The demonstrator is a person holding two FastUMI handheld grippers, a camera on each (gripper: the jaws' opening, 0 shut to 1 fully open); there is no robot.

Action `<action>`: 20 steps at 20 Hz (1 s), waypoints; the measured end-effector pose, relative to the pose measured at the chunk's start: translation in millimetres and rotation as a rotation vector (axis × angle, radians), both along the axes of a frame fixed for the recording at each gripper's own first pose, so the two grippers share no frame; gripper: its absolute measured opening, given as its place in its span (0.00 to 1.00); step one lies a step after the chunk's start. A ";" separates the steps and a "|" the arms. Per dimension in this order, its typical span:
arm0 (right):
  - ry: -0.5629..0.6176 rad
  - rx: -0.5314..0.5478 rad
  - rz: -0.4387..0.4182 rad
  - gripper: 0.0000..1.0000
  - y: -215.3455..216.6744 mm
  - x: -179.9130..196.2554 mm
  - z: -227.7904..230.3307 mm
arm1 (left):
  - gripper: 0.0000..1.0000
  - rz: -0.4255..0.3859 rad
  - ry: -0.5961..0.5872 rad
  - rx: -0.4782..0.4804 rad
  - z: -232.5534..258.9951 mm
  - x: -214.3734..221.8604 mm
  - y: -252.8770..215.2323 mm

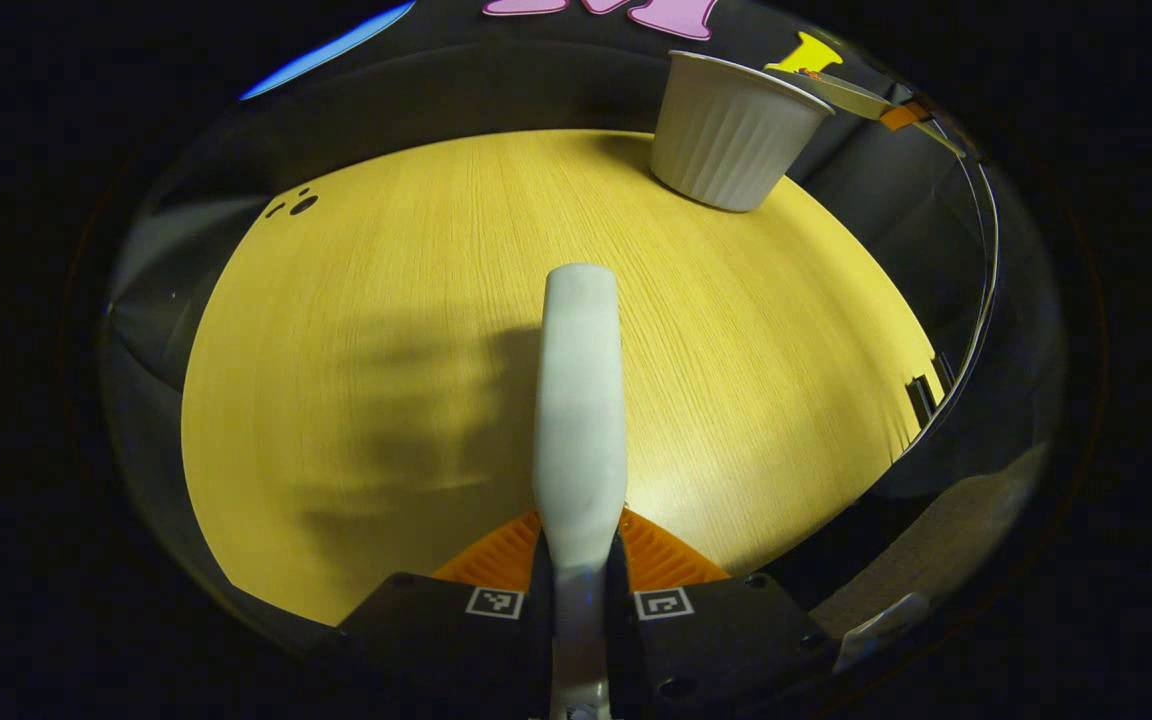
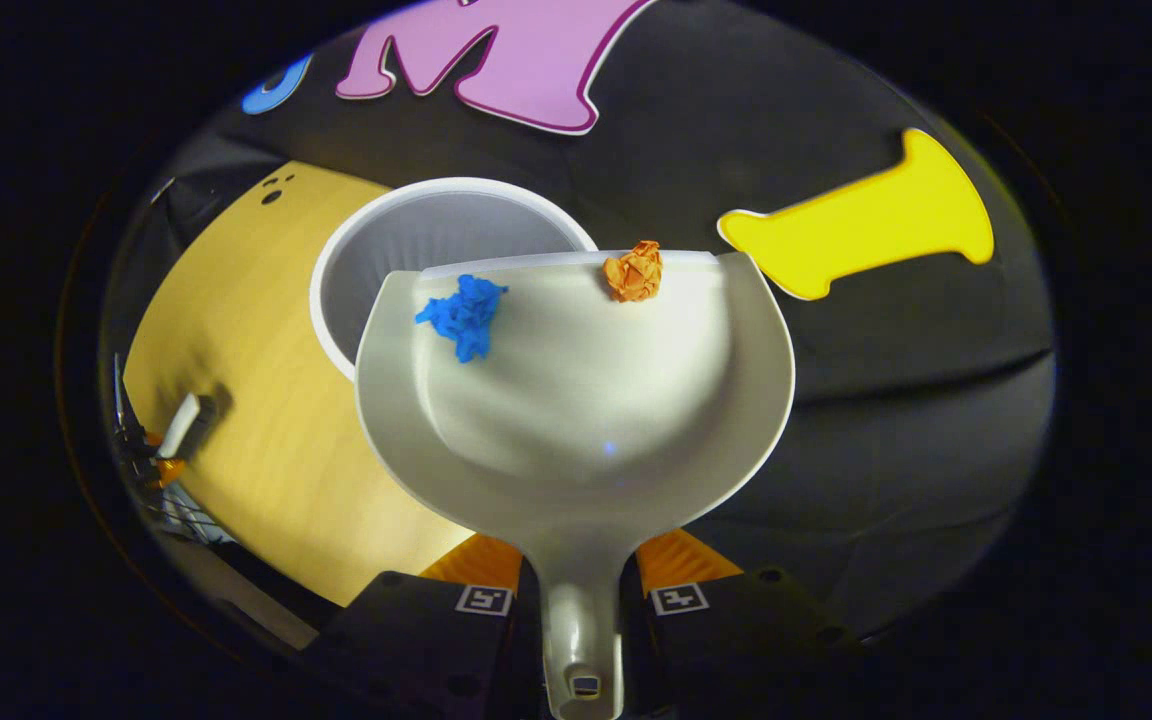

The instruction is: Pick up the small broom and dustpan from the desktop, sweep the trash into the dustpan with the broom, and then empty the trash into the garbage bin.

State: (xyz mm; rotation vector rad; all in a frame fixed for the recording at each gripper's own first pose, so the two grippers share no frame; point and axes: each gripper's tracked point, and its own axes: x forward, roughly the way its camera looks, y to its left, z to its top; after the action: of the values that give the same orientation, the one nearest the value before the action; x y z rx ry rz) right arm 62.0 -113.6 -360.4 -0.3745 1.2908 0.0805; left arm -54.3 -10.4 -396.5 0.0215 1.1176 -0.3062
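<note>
A: The right gripper [image 2: 581, 590] clamps the dustpan [image 2: 576, 400] by its handle at 6 o'clock. Farther out, the blue scrap [image 2: 463, 315] sits at 11 and the orange scrap [image 2: 634, 271] at 12, both at the front lip.

B: Beyond that lip, the garbage bin [image 2: 416, 240] opens toward 11, so the pan likely needs shifting that way before tipping, or orange may miss.

A: The left gripper [image 1: 581, 560] pinches the broom [image 1: 581, 400] over the desktop [image 1: 336, 400], bin at 1.
</note>
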 end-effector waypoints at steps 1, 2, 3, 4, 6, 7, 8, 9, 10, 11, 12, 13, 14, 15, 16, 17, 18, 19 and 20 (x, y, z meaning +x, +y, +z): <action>0.031 -0.008 0.015 0.35 0.9 -1.1 1.8 | 0.26 0.001 0.002 0.000 -1.0 -0.9 0.5; 0.061 -0.010 0.031 0.31 2.3 0.1 3.7 | 0.26 0.000 0.003 -0.001 -2.7 -1.9 1.2; 0.082 -0.013 0.046 0.35 2.2 4.3 3.3 | 0.26 0.000 0.003 -0.002 -2.9 -1.8 1.3; 0.108 -0.021 0.060 0.36 1.1 5.8 5.0 | 0.26 0.001 0.004 -0.003 -3.5 -1.7 1.3; 0.159 -0.038 0.085 0.35 0.5 10.8 7.6 | 0.26 0.005 0.005 -0.004 -3.6 -1.4 1.3; 0.177 -0.038 0.091 0.39 0.7 12.2 8.5 | 0.26 0.007 0.006 -0.005 -3.5 -1.6 1.0; 0.197 -0.037 0.098 0.35 1.3 13.5 8.3 | 0.26 0.010 0.007 -0.007 -3.0 -2.0 1.4; 0.218 -0.035 0.103 0.35 1.2 13.0 8.4 | 0.26 0.013 0.009 -0.008 -3.3 -1.9 1.7; 0.237 -0.025 0.107 0.31 2.3 13.9 7.7 | 0.26 0.014 0.011 -0.009 -3.4 -2.2 1.4; 0.262 -0.004 0.108 0.35 4.3 14.4 7.2 | 0.26 0.014 0.013 -0.009 -4.0 -2.6 1.2; 0.291 0.022 0.105 0.35 3.1 14.5 4.0 | 0.26 0.013 0.015 -0.006 -4.5 -3.1 1.8; 0.324 0.039 0.106 0.35 -0.4 17.2 5.1 | 0.26 0.014 0.015 -0.003 -4.2 -3.1 2.4; 0.340 0.037 0.100 0.35 -1.8 20.1 7.3 | 0.26 0.016 0.015 -0.002 -4.0 -3.2 2.8; 0.341 0.017 0.099 0.35 -0.3 20.9 9.2 | 0.26 0.022 0.014 -0.004 -3.4 -2.9 3.1; 0.333 -0.006 0.107 0.35 -0.4 22.0 8.6 | 0.26 0.029 0.013 -0.006 -3.2 -2.4 3.4; 0.330 -0.021 0.111 0.35 3.5 18.2 5.6 | 0.26 0.038 0.016 -0.010 -3.2 -2.0 3.7; 0.335 -0.021 0.124 0.35 8.3 12.2 5.0 | 0.26 0.043 0.019 -0.013 -3.8 -2.7 5.1; 0.339 -0.015 0.144 0.35 7.5 11.2 4.8 | 0.26 0.046 0.021 -0.014 -4.3 -2.7 5.3; 0.346 -0.005 0.164 0.35 8.7 11.3 5.9 | 0.26 0.045 0.023 -0.011 -5.4 -2.6 7.6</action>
State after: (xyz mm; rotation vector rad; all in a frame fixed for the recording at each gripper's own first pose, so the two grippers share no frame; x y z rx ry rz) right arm 73.3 -104.8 -354.6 -0.4853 1.5990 0.2908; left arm -56.9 -2.8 -401.8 -0.0174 1.1378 -0.2727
